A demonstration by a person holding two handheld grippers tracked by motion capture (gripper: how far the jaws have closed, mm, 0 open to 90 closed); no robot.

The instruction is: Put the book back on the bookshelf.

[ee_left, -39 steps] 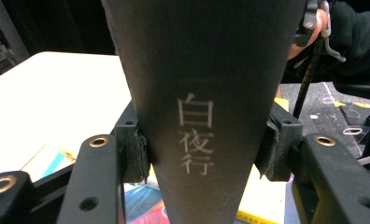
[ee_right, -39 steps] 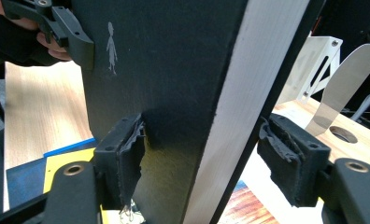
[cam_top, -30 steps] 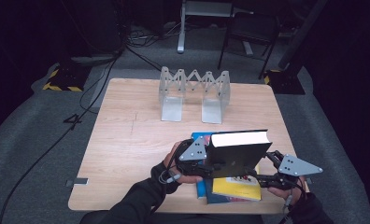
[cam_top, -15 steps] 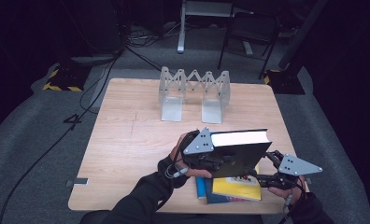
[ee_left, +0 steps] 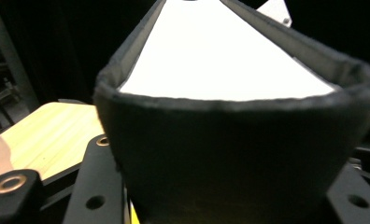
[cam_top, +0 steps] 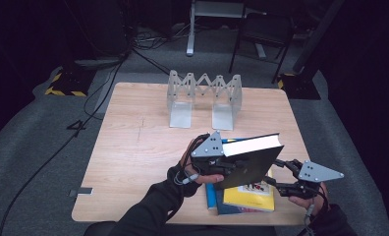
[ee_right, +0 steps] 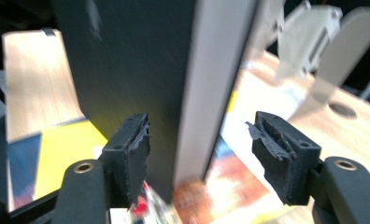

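Standing tilted above the near right part of the worktop (cam_top: 133,147), the black hardcover book (cam_top: 246,167) is raised off the stack beneath it, its white page block turned up and toward the far side. Its left end sits between the jaws of the left gripper (cam_top: 217,164), whose grey plate shows just at the book's left corner. In the left gripper view the book's dark cover and bright pages (ee_left: 220,60) run straight away from the camera, with the black jaw arms low on either side of it. Those jaws have just been closing with the book between them; whether the pads now press on the covers cannot be told, since the book hides them.

At the book's right end is the right gripper (cam_top: 283,177), held by the person's right hand at the near right edge. In the right gripper view its jaws are spread, the left pad just beside the black cover, the right pad well clear of the page block, so the book (ee_right: 174,84) stands between them unpinched. They too have just been narrowing a little.

Under the raised book lie a yellow book (cam_top: 249,194) and a blue book (cam_top: 213,194), flat on the worktop. Farther off, near the far edge, stands a grey folding book rack (cam_top: 205,96).
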